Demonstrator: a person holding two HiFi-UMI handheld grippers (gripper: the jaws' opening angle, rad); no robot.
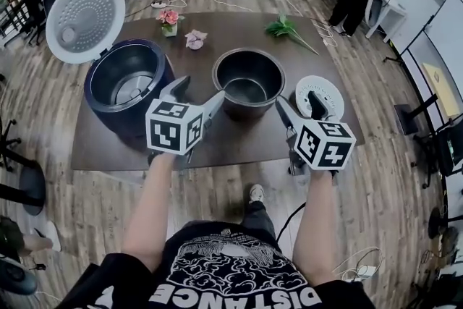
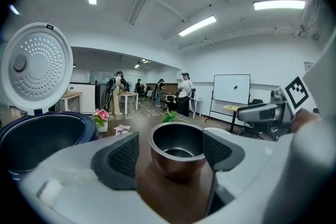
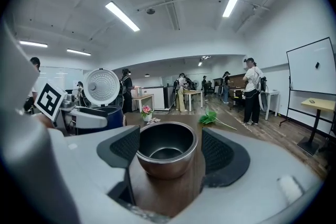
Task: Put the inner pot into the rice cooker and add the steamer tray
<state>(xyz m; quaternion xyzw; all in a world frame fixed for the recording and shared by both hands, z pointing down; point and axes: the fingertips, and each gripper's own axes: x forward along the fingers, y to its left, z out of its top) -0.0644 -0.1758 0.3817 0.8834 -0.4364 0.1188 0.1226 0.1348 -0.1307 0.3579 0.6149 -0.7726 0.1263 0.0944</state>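
left claw (image 1: 198, 92) and right claw (image 1: 298, 105) gape empty over table (image 1: 239, 145) front edge, flanking pot (image 1: 247, 63); cooker (image 1: 99, 99) open, left.

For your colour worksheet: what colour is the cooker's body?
The cooker is navy blue; head view shows it best.

In the head view, my right gripper (image 1: 296, 106) covers the near part of the steamer tray (image 1: 327, 89). In the left gripper view, the rice cooker (image 2: 37, 139) is cut by the left edge, and the far people (image 2: 184, 94) are too small for me to tell apart.
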